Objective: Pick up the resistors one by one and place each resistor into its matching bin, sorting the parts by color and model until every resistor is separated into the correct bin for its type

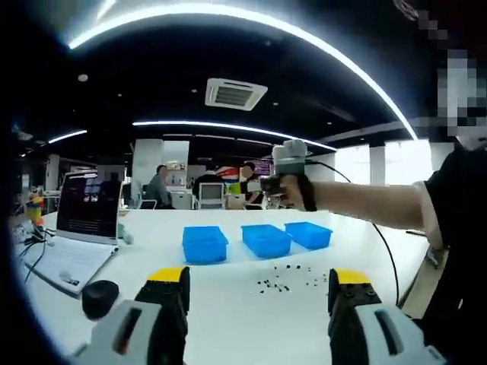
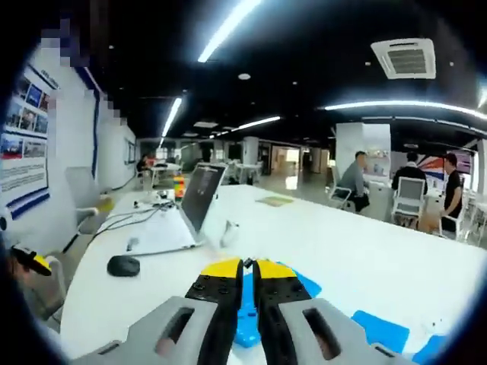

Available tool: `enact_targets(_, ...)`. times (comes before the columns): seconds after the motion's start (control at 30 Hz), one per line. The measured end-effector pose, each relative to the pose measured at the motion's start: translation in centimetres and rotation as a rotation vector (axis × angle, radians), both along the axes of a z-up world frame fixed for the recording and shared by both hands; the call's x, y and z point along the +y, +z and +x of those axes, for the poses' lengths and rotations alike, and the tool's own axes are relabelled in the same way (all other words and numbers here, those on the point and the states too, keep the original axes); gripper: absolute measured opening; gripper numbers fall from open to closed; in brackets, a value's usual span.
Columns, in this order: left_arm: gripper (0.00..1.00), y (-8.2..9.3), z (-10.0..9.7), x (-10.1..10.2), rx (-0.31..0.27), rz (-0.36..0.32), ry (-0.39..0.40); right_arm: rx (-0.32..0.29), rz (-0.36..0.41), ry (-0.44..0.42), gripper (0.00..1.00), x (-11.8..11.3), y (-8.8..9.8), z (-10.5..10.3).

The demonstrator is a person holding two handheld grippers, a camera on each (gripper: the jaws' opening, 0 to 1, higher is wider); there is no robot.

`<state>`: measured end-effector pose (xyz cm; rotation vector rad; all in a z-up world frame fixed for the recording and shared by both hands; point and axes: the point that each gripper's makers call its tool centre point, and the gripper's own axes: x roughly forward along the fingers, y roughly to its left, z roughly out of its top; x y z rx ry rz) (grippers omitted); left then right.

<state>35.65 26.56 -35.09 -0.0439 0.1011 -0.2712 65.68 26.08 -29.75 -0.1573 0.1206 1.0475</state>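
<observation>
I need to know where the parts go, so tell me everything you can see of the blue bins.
Three blue bins stand in a row on the white table, apart from one another. They look like shallow open-topped plastic trays, upright; their contents cannot be told. Small dark resistors lie scattered on the table in front of them. In the right gripper view, blue bins sit just beyond the right gripper.

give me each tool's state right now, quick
Left tool: open, holding nothing.
Right tool: closed above a blue plastic bin; whether it pinches a resistor cannot be told.
</observation>
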Motion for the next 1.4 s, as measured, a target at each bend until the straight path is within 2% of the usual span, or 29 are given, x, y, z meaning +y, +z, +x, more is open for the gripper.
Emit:
enact_targets(0.1, 0.75, 0.0, 0.0, 0.3, 0.003, 0.002, 0.008, 0.010, -0.029, -0.002, 0.08, 1.6, -1.2, 0.7)
enact_targets(0.13, 0.75, 0.0, 0.0, 0.4, 0.004, 0.002, 0.011, 0.003, -0.064, 0.004, 0.08, 1.9, -1.8, 0.7)
enact_targets(0.27, 0.75, -0.3, 0.1, 0.5, 0.010, -0.001, 0.015, 0.009, -0.081, -0.012, 0.09, 2.4, -3.1, 1.1)
enact_targets(0.33, 0.75, -0.5, 0.2, 0.4, 0.014, -0.001, 0.015, 0.009, -0.084, -0.013, 0.18, 2.5, -3.4, 1.2)
enact_targets(0.37, 0.75, -0.5, 0.2, 0.4, 0.015, 0.001, 0.014, 0.022, -0.070, -0.021, 0.29, 2.3, -3.5, 1.3)
enact_targets(0.4, 0.75, -0.5, 0.3, 0.4, 0.017, 0.003, 0.013, 0.035, -0.057, -0.009, 0.32, 2.4, -3.5, 1.0)
enact_targets(0.6, 0.75, -0.5, 0.8, 0.0, 0.012, -0.004, -0.003, 0.036, -0.031, 0.021, 0.33, -0.6, -2.6, -1.4)
enact_targets(0.83, 0.75, -0.9, 2.0, -0.6, 0.005, -0.014, -0.029, -0.003, 0.000, 0.040, 0.33, -7.2, -0.9, -6.7)
enact_targets(1.03, 0.75, -0.7, 3.0, -1.5, -0.006, -0.017, -0.063, -0.044, 0.038, 0.006, 0.33, -15.1, -0.5, -12.9)
enact_targets(1.17, 0.75, -0.5, 3.4, -2.3, -0.012, 0.002, -0.100, -0.047, 0.061, -0.052, 0.33, -20.3, -1.2, -16.6)
enact_targets(1.3, 0.75, -0.6, 3.6, -3.1, -0.007, 0.015, -0.133, -0.051, 0.048, -0.128, 0.33, -25.1, -2.6, -19.9)
enact_targets(1.4, 0.75, -0.9, 3.5, -3.5, 0.004, 0.028, -0.152, -0.010, 0.062, -0.234, 0.33, -29.4, -3.9, -22.3)
